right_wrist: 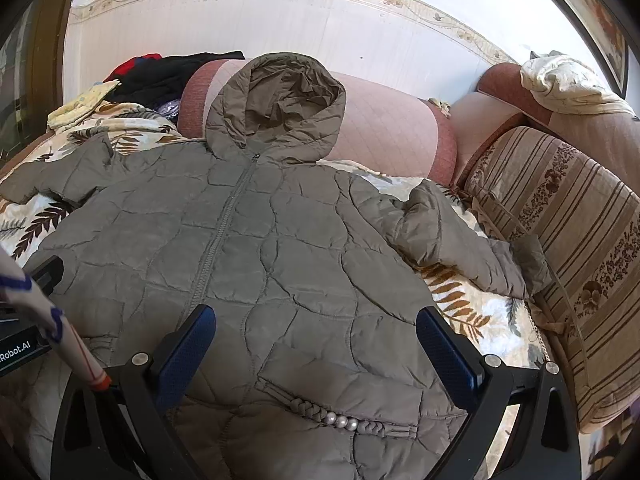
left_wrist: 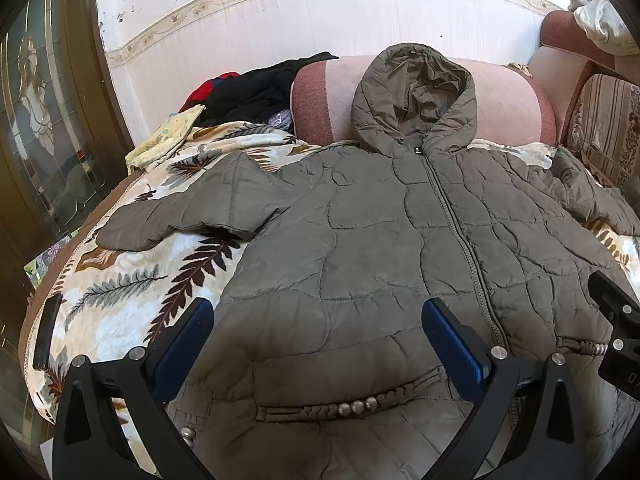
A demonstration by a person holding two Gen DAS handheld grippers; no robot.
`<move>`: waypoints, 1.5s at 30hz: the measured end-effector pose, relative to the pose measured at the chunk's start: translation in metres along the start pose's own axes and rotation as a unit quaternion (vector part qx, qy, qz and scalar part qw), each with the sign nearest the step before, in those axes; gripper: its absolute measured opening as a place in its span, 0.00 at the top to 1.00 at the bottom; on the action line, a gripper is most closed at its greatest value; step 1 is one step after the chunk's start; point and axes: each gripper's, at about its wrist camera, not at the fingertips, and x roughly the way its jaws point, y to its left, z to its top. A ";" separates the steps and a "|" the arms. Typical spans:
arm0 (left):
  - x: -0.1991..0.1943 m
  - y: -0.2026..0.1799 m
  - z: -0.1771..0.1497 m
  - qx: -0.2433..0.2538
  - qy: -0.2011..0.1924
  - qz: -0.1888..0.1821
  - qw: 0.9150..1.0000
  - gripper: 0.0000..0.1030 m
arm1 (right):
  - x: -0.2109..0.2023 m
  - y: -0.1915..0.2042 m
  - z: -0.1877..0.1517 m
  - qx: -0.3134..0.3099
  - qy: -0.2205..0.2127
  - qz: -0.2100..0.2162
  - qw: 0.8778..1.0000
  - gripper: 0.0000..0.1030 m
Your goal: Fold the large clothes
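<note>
A grey-olive quilted hooded jacket (left_wrist: 380, 232) lies face up and zipped on a leaf-patterned blanket (left_wrist: 120, 280), sleeves spread to both sides, hood resting against a pink bolster. It also shows in the right wrist view (right_wrist: 256, 248). My left gripper (left_wrist: 318, 312) is open and empty, hovering above the jacket's lower left front. My right gripper (right_wrist: 316, 320) is open and empty above the lower right front near a braided pocket trim with pearls (right_wrist: 340, 420). The right gripper's body shows at the left wrist view's right edge (left_wrist: 616, 320).
A pink and red bolster (left_wrist: 508, 100) lies behind the hood. Dark and red clothes (left_wrist: 256, 92) are piled at the back left. A striped cushion (right_wrist: 560, 240) stands on the right. A dark phone (left_wrist: 46, 332) lies on the blanket's left edge. A door (left_wrist: 48, 120) is at left.
</note>
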 end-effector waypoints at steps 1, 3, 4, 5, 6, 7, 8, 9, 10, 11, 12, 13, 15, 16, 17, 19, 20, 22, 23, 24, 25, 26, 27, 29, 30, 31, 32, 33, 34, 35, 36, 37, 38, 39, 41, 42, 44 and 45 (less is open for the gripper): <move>0.000 0.001 0.000 0.000 0.000 0.000 1.000 0.00 | 0.000 0.000 0.000 0.000 0.000 0.000 1.000 0.01; 0.000 0.000 0.000 -0.001 -0.001 0.001 1.000 0.00 | 0.000 -0.001 0.000 0.000 0.000 0.000 1.000 0.01; 0.000 0.000 0.000 0.000 0.000 -0.001 1.000 0.00 | 0.000 -0.001 0.000 -0.001 0.000 0.000 1.000 0.01; 0.000 0.000 0.000 -0.001 0.000 0.000 1.000 0.00 | 0.001 -0.001 0.000 -0.001 0.000 -0.001 1.000 0.01; 0.000 0.000 0.000 0.000 0.000 0.001 1.000 0.00 | 0.001 -0.001 0.000 -0.001 0.000 -0.002 1.000 0.01; 0.000 0.000 0.000 0.000 0.000 0.000 1.000 0.00 | 0.001 -0.001 0.000 -0.001 0.000 -0.001 1.000 0.01; 0.000 0.000 0.000 0.000 0.000 -0.001 1.000 0.00 | 0.001 -0.002 0.000 -0.001 0.000 -0.002 1.000 0.01; 0.001 -0.001 0.001 0.000 0.000 -0.001 1.000 0.00 | 0.001 -0.001 0.000 -0.001 0.000 -0.002 1.000 0.01; 0.002 0.000 0.001 -0.001 0.000 -0.001 1.000 0.00 | 0.001 -0.002 0.000 -0.001 0.000 -0.003 1.000 0.01; 0.004 -0.001 0.004 -0.002 -0.001 -0.001 1.000 0.00 | 0.002 -0.003 0.000 0.001 0.001 -0.002 1.000 0.01; 0.006 -0.004 0.007 0.000 -0.002 0.001 1.000 0.00 | 0.003 -0.006 0.001 0.004 0.002 -0.001 1.000 0.01; 0.010 -0.007 0.012 0.002 -0.003 0.002 1.000 0.00 | 0.005 -0.011 0.002 0.010 0.004 0.000 1.000 0.01; 0.017 -0.015 0.021 0.009 -0.007 0.004 1.000 0.00 | 0.011 -0.029 0.003 0.036 0.015 0.009 0.999 0.04; 0.021 -0.020 0.025 0.016 -0.009 0.004 1.000 0.00 | 0.015 -0.042 0.003 0.055 0.021 0.011 0.998 0.07; 0.025 -0.024 0.028 0.021 -0.010 0.007 1.000 0.00 | 0.019 -0.057 0.003 0.074 0.026 0.008 0.997 0.08; 0.030 -0.033 0.032 0.042 -0.020 0.017 0.999 0.00 | 0.025 -0.087 0.003 0.100 0.031 -0.011 0.994 0.08; 0.031 -0.036 0.034 0.047 -0.021 0.018 0.998 0.00 | 0.029 -0.106 0.003 0.112 0.031 -0.029 0.993 0.09; 0.033 -0.038 0.035 0.056 -0.021 0.013 0.998 0.00 | 0.036 -0.142 0.005 0.135 0.033 -0.062 0.988 0.11; 0.032 -0.038 0.035 0.058 -0.022 0.005 0.998 0.00 | 0.040 -0.163 0.005 0.149 0.037 -0.076 0.985 0.12; 0.031 -0.039 0.036 0.061 -0.023 0.001 0.998 0.00 | 0.044 -0.181 0.006 0.161 0.041 -0.081 0.983 0.16; 0.030 -0.040 0.036 0.064 -0.026 0.000 0.998 0.00 | 0.050 -0.201 0.006 0.177 0.047 -0.084 0.980 0.21; 0.030 -0.041 0.036 0.067 -0.027 0.000 0.997 0.00 | 0.057 -0.225 0.006 0.197 0.055 -0.091 0.975 0.24; 0.030 -0.042 0.035 0.071 -0.028 0.000 0.997 0.00 | 0.062 -0.241 0.006 0.211 0.060 -0.096 0.971 0.28; 0.031 -0.042 0.035 0.072 -0.026 -0.005 0.997 0.00 | 0.078 -0.285 0.006 0.243 0.071 -0.113 0.961 0.30; 0.034 -0.042 0.035 0.073 -0.025 -0.005 0.997 0.00 | 0.084 -0.298 0.008 0.249 0.076 -0.125 0.957 0.31; 0.035 -0.042 0.034 0.074 -0.023 -0.004 0.997 0.00 | 0.094 -0.318 0.008 0.258 0.082 -0.140 0.953 0.34; 0.037 -0.042 0.034 0.075 -0.020 -0.004 0.997 0.00 | 0.103 -0.334 0.008 0.265 0.088 -0.147 0.949 0.38; 0.040 -0.042 0.034 0.076 -0.015 -0.005 0.997 0.00 | 0.109 -0.343 0.008 0.270 0.093 -0.151 0.946 0.43; 0.042 -0.042 0.033 0.076 -0.013 -0.006 0.997 0.00 | 0.118 -0.356 0.008 0.277 0.098 -0.156 0.943 0.45; 0.043 -0.042 0.032 0.076 -0.011 -0.007 0.997 0.00 | 0.127 -0.366 0.007 0.285 0.102 -0.162 0.939 0.46; 0.045 -0.042 0.032 0.077 -0.008 -0.008 0.997 0.00 | 0.133 -0.373 0.005 0.290 0.105 -0.166 0.937 0.47; 0.046 -0.043 0.031 0.078 -0.007 -0.008 0.997 0.00 | 0.142 -0.380 0.005 0.295 0.109 -0.168 0.934 0.47; 0.046 -0.044 0.031 0.079 -0.007 -0.008 0.997 0.00 | 0.151 -0.387 0.004 0.300 0.109 -0.169 0.932 0.47; 0.046 -0.045 0.030 0.081 -0.007 -0.009 0.997 0.00 | 0.155 -0.390 0.003 0.306 0.109 -0.169 0.931 0.47; 0.048 -0.046 0.029 0.085 -0.005 -0.010 0.996 0.00 | 0.170 -0.398 -0.002 0.322 0.115 -0.166 0.925 0.47; 0.049 -0.047 0.028 0.086 -0.004 -0.010 0.996 0.00 | 0.173 -0.398 -0.003 0.325 0.115 -0.167 0.924 0.47; 0.051 -0.047 0.027 0.087 0.000 -0.011 0.996 0.00 | 0.181 -0.400 -0.004 0.324 0.116 -0.176 0.922 0.47; 0.053 -0.047 0.027 0.087 0.003 -0.011 0.996 0.00 | 0.186 -0.401 -0.006 0.322 0.119 -0.185 0.921 0.47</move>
